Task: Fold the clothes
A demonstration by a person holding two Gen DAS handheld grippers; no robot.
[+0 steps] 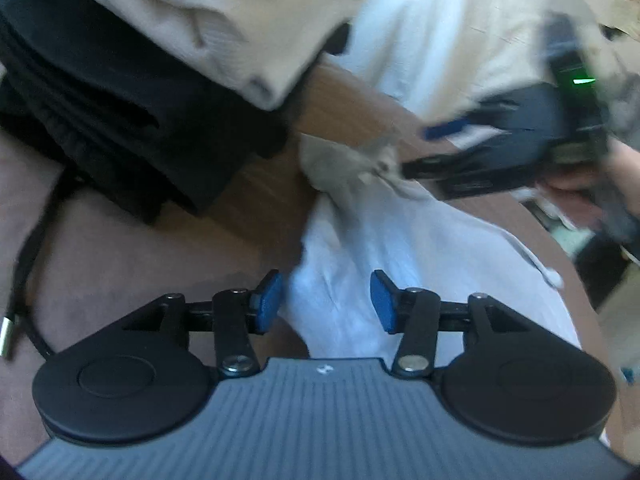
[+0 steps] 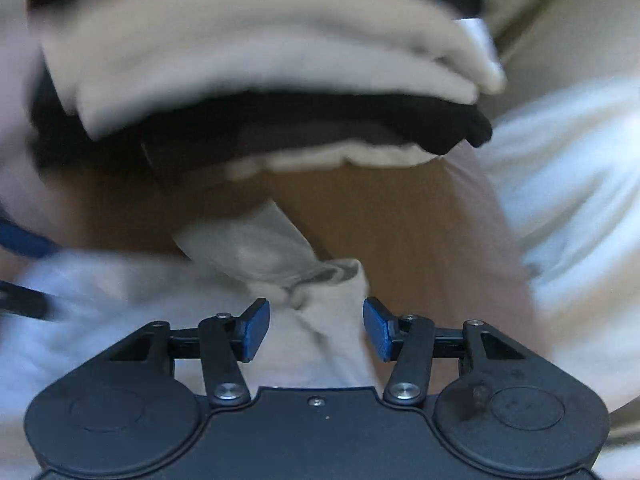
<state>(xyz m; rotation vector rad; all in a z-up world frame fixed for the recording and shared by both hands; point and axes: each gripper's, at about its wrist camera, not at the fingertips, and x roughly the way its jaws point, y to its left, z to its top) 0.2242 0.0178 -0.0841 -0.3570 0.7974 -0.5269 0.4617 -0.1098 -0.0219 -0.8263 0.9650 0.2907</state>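
A white garment (image 1: 380, 240) lies crumpled on the wooden table (image 1: 340, 92), with a grey ribbed cuff (image 1: 340, 164) at its far end. My left gripper (image 1: 326, 302) hovers over it, open, its blue pads apart and not pressing the cloth. The right gripper (image 1: 420, 150) reaches in from the right near the cuff, held by a hand. In the right wrist view the right gripper (image 2: 316, 328) is open above the same white garment (image 2: 120, 300), just short of the grey cuff (image 2: 256, 244). Part of the left gripper (image 2: 24, 272) shows blurred at the left edge.
A stack of folded clothes stands at the back: cream pieces (image 1: 200, 20) on black ones (image 1: 120, 100), also seen as cream (image 2: 260, 60) over black (image 2: 320, 124). More white cloth (image 2: 560, 184) lies on the right. A black cable (image 1: 24, 272) with a metal plug trails at the left.
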